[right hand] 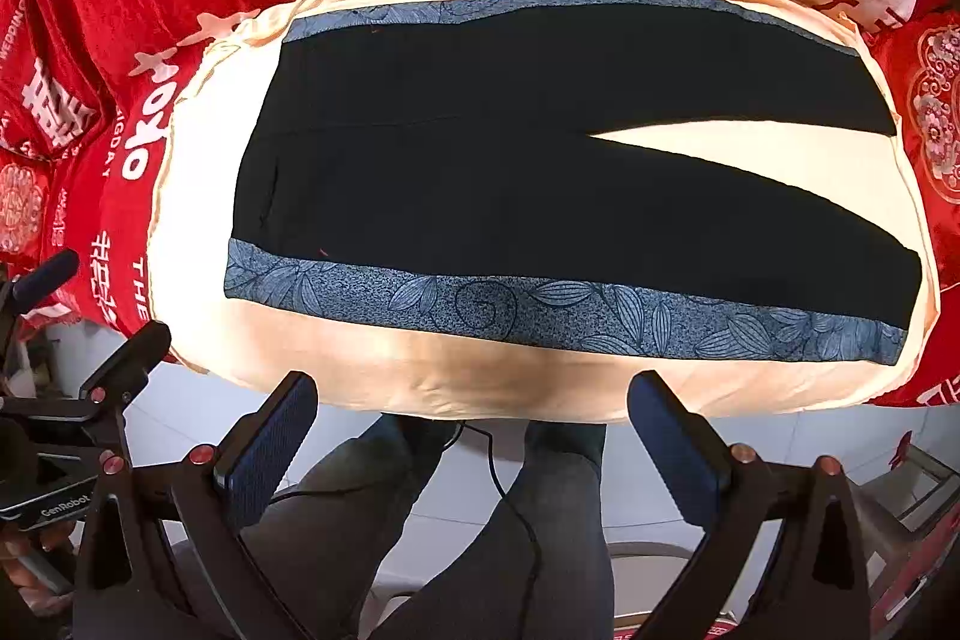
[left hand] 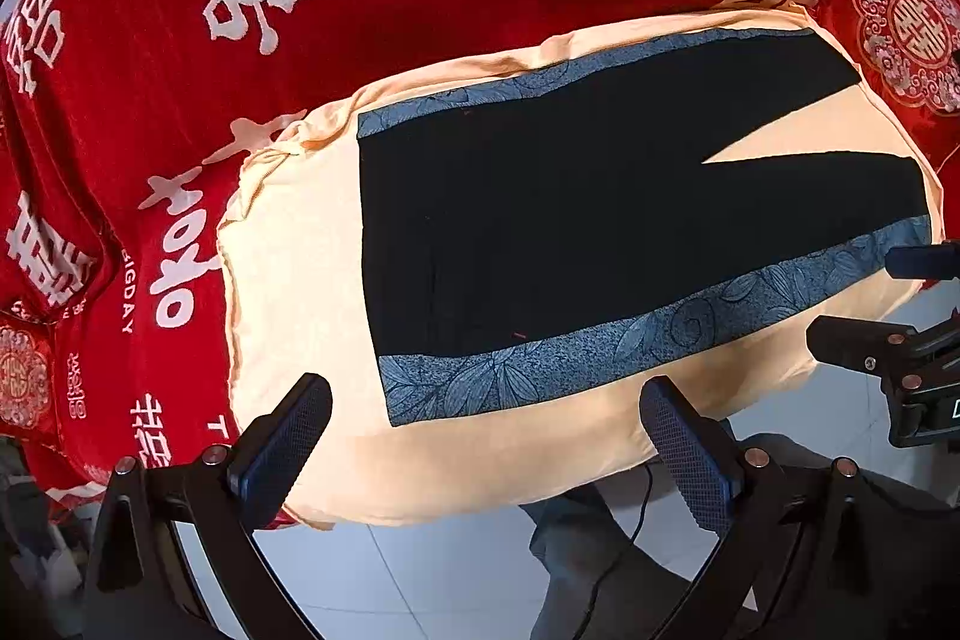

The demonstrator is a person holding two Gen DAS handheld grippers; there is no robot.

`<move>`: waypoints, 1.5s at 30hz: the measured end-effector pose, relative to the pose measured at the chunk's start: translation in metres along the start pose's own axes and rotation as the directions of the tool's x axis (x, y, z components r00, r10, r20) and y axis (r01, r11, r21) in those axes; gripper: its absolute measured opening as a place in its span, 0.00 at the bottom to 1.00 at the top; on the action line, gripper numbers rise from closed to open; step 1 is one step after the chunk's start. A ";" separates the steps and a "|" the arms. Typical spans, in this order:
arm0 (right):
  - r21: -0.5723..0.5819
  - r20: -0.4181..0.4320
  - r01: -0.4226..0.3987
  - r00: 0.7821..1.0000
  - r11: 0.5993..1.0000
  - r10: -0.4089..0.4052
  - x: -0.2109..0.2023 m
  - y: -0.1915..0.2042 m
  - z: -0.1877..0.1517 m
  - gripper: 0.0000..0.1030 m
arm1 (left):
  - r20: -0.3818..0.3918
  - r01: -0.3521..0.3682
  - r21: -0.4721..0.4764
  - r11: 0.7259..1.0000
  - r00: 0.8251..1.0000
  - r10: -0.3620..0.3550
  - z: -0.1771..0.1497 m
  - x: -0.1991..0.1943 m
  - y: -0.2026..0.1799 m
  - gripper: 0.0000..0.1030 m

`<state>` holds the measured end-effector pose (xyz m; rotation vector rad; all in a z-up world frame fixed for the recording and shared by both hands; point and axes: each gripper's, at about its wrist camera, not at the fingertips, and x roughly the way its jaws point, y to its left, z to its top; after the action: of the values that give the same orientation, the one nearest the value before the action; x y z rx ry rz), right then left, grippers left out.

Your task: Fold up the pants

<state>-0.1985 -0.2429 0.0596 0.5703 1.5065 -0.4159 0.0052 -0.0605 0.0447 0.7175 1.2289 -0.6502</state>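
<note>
Black pants (left hand: 540, 214) with blue leaf-patterned side stripes (left hand: 600, 352) lie flat and spread on a cream cloth (left hand: 288, 280). The waist is at the left and the two legs part toward the right. They also show in the right wrist view (right hand: 510, 172). My left gripper (left hand: 486, 394) is open and empty, just off the cloth's near edge by the waist corner. My right gripper (right hand: 474, 388) is open and empty, off the near edge at the pants' middle. The right gripper also shows at the right of the left wrist view (left hand: 888, 304).
The cream cloth (right hand: 468, 376) lies on a bed with a red cover (left hand: 360, 28) bearing white characters. A red embroidered cushion (left hand: 900, 34) sits at the far right. Below are white floor tiles (left hand: 432, 568), the person's grey-trousered legs (right hand: 540, 520) and a black cable (right hand: 510, 496).
</note>
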 end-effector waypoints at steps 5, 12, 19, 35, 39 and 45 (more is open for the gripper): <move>0.002 -0.008 -0.001 1.000 1.000 0.001 0.002 0.000 0.000 1.00 | -0.007 -0.001 -0.011 1.000 1.000 0.001 0.001 0.001 0.001 1.00; 0.005 -0.009 0.004 1.000 1.000 -0.004 0.002 -0.001 -0.001 1.00 | -0.004 -0.001 0.000 1.000 1.000 0.001 -0.001 0.002 -0.002 1.00; 0.024 -0.031 0.004 1.000 1.000 -0.003 0.008 -0.003 -0.007 1.00 | -0.024 0.018 0.001 1.000 1.000 -0.018 -0.006 0.005 -0.004 1.00; 0.138 -0.003 -0.053 0.999 0.989 0.054 0.014 -0.020 -0.015 1.00 | -0.076 0.058 -0.058 0.997 0.995 -0.063 -0.012 0.018 -0.007 1.00; 0.095 -0.018 -0.081 0.996 0.992 0.083 0.016 -0.033 -0.017 1.00 | -0.087 0.034 -0.121 0.992 0.995 -0.044 -0.008 0.023 -0.019 1.00; 0.087 -0.041 -0.129 0.990 0.988 0.133 0.023 -0.074 -0.022 1.00 | -0.107 0.035 -0.276 0.960 0.992 -0.067 -0.008 0.040 -0.035 1.00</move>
<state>-0.2590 -0.2871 0.0304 0.7460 1.4919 -0.3670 -0.0183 -0.0778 0.0000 0.4979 1.4157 -0.4726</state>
